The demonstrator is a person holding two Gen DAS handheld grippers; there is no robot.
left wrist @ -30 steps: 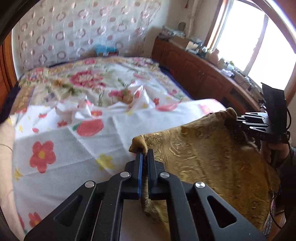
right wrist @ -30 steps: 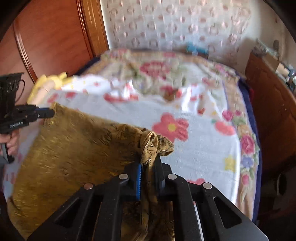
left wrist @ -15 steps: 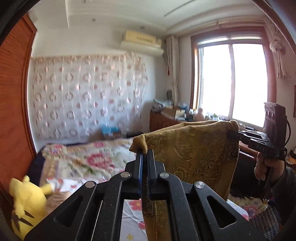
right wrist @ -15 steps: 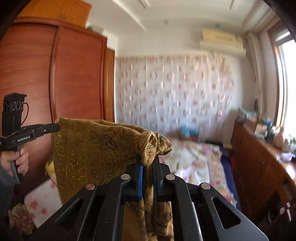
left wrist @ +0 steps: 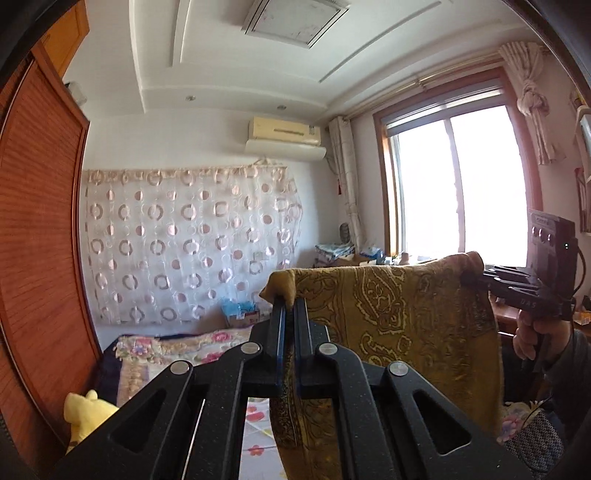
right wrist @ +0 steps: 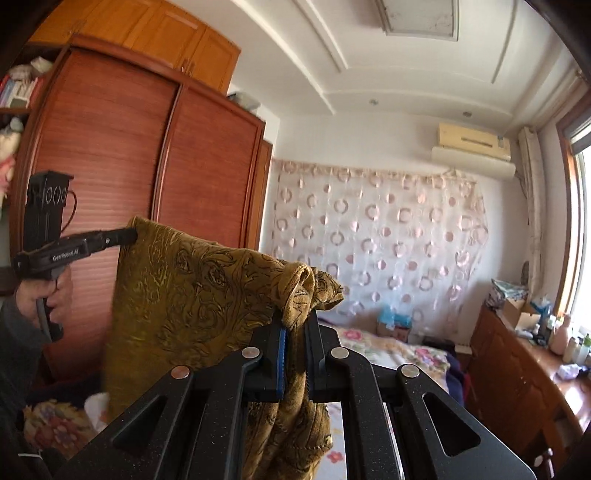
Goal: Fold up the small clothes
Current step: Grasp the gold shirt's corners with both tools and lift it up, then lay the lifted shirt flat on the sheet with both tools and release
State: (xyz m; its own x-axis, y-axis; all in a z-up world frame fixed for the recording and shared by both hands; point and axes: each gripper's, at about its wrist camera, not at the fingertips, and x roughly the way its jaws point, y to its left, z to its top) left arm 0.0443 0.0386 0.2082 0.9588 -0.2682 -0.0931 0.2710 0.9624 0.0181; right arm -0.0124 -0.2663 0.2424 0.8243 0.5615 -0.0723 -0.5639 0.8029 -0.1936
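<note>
A wooden wardrobe (right wrist: 147, 206) with slatted reddish doors occupies the left wall, with lighter cabinets (right wrist: 147, 33) above it. A sheer curtain with a circle pattern (left wrist: 184, 243) hangs across the far wall. A cream air conditioner (left wrist: 284, 138) is mounted above the curtain, near the ceiling. A recessed ceiling panel (left wrist: 295, 18) is set overhead. A window with a wooden frame (left wrist: 454, 192) admits bright daylight; a tied-back drape (left wrist: 532, 96) hangs at its upper right. The bed carries a floral bedspread (right wrist: 391, 347). A yellow plush toy (left wrist: 85, 413) lies at the bed's left edge. A blue box (left wrist: 240, 310) sits at the head of the bed. A wooden sideboard (right wrist: 517, 373) below the window holds bottles (right wrist: 565, 339) and boxes.
</note>
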